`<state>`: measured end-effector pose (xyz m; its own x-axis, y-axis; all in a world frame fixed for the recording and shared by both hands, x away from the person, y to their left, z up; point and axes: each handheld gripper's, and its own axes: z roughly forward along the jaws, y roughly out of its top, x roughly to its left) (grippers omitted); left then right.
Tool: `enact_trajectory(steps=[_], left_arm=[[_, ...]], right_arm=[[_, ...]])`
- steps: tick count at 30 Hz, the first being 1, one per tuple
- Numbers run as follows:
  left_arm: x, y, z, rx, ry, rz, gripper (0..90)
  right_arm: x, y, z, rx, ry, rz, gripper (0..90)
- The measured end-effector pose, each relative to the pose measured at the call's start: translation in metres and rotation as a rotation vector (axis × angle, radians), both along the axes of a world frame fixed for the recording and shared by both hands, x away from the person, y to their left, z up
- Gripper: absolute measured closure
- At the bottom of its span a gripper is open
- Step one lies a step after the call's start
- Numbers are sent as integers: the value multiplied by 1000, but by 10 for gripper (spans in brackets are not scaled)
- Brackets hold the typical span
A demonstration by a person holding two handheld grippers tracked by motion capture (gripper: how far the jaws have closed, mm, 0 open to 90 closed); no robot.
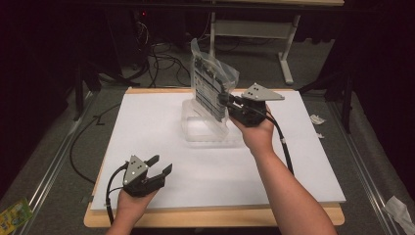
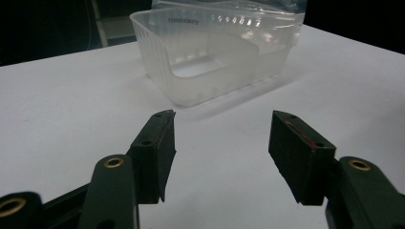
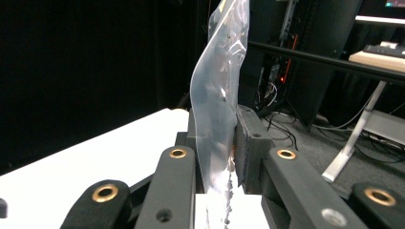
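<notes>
A clear plastic bag [image 1: 211, 85] with a dark printed card inside stands upright over a translucent plastic tub [image 1: 205, 128] at the middle of the white board [image 1: 161, 122]. My right gripper [image 1: 224, 99] is shut on the bag's right edge, held above the tub. In the right gripper view the bag [image 3: 220, 95] rises thin and wavy from between the closed jaws of my right gripper [image 3: 217, 138]. My left gripper [image 1: 160, 165] is open near the front left of the board, nothing in it. Its view shows the tub [image 2: 210, 57] and the bag's lower part [image 2: 229, 14] ahead of my left gripper [image 2: 220, 143].
The white board lies on a wooden tabletop [image 1: 205, 218]. Cables [image 1: 161, 63] run over the dark floor behind. A desk frame [image 1: 286, 54] stands at the back right. Scraps of paper [image 1: 317, 119] lie on the floor to the right.
</notes>
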<state>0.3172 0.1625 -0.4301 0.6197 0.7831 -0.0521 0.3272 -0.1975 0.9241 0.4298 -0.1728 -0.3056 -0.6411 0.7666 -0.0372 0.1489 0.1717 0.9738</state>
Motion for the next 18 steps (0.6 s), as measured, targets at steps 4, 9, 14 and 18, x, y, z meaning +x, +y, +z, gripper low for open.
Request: enact_trajectory(steps=[4, 9, 14, 18], left_arm=[[1, 1, 0, -8, 3, 1, 426], [1, 1, 0, -10, 4, -2, 427], [1, 1, -1, -15, 10, -3, 428], [1, 0, -1, -16, 14, -8, 428]], right_arm=[[19, 5, -6, -32, 23, -2, 798], [32, 9, -10, -41, 41, 17, 798], [43, 19, -16, -90, 44, 38, 798], [46, 22, -21, -98, 45, 45, 798]])
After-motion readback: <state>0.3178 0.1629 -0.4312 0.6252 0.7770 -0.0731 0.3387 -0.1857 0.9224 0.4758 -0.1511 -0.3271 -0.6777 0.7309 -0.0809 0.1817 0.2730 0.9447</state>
